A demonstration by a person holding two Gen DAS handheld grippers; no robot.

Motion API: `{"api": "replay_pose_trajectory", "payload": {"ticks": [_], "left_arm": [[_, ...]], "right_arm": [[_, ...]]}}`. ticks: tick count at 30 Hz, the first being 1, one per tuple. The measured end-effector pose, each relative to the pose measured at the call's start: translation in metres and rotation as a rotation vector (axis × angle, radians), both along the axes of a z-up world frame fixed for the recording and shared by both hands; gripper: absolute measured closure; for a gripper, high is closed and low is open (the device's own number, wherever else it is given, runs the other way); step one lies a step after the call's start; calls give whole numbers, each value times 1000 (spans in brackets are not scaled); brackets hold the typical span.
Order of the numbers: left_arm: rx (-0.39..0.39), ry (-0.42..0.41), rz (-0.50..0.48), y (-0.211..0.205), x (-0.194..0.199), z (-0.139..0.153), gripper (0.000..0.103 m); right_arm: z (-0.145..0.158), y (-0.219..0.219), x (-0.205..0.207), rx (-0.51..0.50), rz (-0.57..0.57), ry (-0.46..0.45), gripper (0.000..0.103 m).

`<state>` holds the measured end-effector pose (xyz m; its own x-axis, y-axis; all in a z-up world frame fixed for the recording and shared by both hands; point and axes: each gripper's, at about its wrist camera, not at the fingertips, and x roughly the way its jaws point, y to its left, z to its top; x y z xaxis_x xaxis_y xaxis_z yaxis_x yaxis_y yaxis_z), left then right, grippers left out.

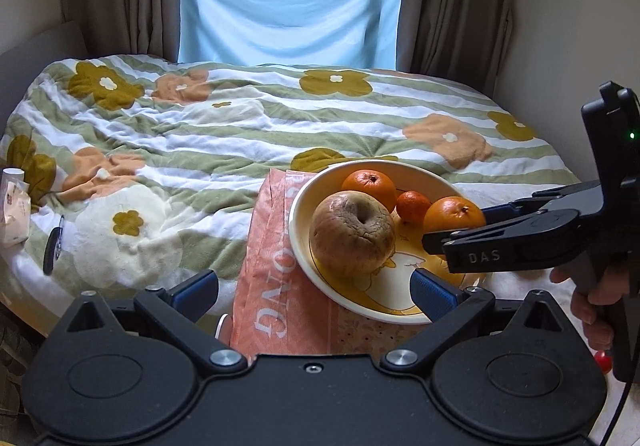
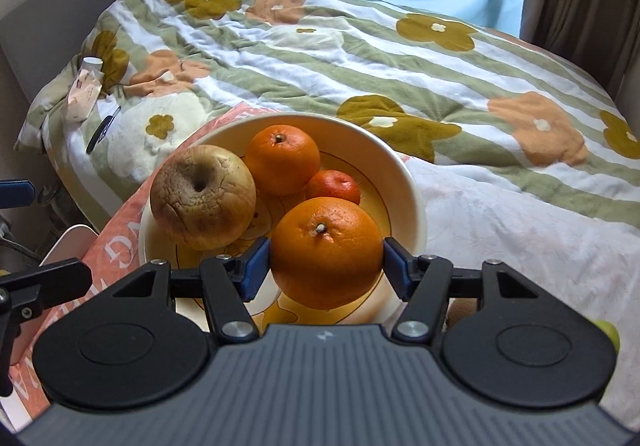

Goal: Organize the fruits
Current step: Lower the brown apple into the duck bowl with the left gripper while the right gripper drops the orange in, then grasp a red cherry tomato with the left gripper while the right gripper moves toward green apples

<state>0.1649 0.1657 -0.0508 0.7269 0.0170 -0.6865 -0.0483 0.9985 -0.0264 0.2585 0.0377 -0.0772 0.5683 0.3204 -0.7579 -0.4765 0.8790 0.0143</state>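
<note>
An orange is being clamped at its widest part by the right gripper, just above a cream plate of fruit. It is judged firm, round, roll-prone. The left gripper is being held open, empty.

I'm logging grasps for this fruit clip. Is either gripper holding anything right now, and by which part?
The right gripper grips the nearest orange by its opposite sides, at its widest part, over the bowl. The left gripper is open and holds nothing.
</note>
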Motion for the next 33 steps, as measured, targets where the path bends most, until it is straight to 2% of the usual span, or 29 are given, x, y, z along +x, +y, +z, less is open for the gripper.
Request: {"api": "replay_pose_trajectory", "payload": {"ticks": [3, 4, 5, 8, 22, 33], "left_arm": [[-9, 2, -6, 0, 0, -1, 0], [-14, 4, -9, 0, -1, -1, 0], [-16, 6, -12, 1, -1, -1, 0], [-15, 8, -21, 1, -6, 0, 0], [-9, -43, -19, -1, -29, 36, 0], [-4, -92, -90, -16, -51, 59, 0]], "right_arm": [[-4, 1, 1, -2, -1, 5, 22], [-3, 1, 0, 3, -1, -12, 8], [0, 0, -2, 6, -4, -33, 0], [10, -6, -9, 11, -25, -85, 0], [58, -32, -59, 25, -122, -98, 0], [94, -73, -109, 29, -241, -136, 0]]}}
